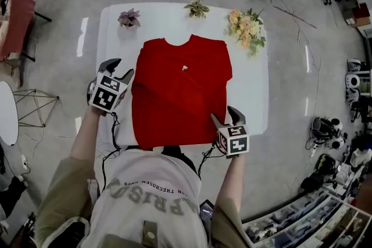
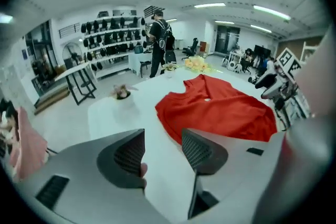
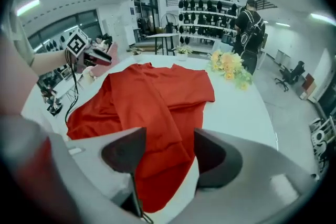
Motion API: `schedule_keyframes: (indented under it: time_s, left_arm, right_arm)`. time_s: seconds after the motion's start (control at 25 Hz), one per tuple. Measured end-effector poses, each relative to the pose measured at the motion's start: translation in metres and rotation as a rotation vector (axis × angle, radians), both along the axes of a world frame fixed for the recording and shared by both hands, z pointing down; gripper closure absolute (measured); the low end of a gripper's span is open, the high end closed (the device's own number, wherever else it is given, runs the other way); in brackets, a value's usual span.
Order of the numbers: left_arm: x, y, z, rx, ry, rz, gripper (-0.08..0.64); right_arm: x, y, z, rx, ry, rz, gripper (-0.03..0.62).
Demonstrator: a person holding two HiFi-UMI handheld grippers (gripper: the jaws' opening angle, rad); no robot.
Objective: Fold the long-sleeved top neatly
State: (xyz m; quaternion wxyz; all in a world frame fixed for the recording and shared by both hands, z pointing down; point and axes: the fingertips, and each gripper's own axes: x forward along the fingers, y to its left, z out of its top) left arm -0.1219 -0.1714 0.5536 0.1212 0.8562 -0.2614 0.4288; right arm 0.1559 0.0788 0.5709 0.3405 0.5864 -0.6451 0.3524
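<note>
A red long-sleeved top (image 1: 180, 90) lies flat on the white table (image 1: 250, 96), neckline at the far side and both sleeves folded in over the body. My left gripper (image 1: 121, 67) hovers just off the top's left edge; in the left gripper view it (image 2: 163, 152) is open, with only bare table between the jaws and the top (image 2: 215, 107) ahead to the right. My right gripper (image 1: 224, 114) sits at the top's near right corner. In the right gripper view it (image 3: 169, 152) is open above the red hem (image 3: 157, 165), and its pads are not pressing the cloth.
A yellow flower bunch (image 1: 247, 29) and two small plants (image 1: 129, 18) (image 1: 197, 8) stand along the table's far edge. A person (image 3: 247, 34) stands beyond the table by shelves. Cables hang off the near table edge (image 1: 113, 142). A red-draped chair (image 1: 14, 14) stands at the left.
</note>
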Motion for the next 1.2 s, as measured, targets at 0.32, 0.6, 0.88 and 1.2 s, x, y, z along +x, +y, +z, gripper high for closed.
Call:
schedule_keyframes:
  time_s: [0.32, 0.6, 0.88, 1.2]
  left_arm:
    - [-0.035, 0.206, 0.016, -0.137, -0.008, -0.108, 0.345]
    - [-0.04, 0.307, 0.049, -0.14, -0.127, -0.171, 0.272]
    - [-0.033, 0.327, 0.076, 0.005, -0.275, -0.073, 0.272]
    - [-0.036, 0.314, 0.075, 0.12, -0.309, -0.06, 0.406]
  right_arm:
    - [-0.023, 0.078, 0.008, 0.03, -0.014, -0.263, 0.319]
    - [-0.036, 0.132, 0.023, 0.032, 0.03, -0.542, 0.319]
    - [-0.04, 0.145, 0.056, 0.038, 0.165, -0.705, 0.321]
    - [-0.037, 0.136, 0.058, 0.071, 0.255, -0.713, 0.462]
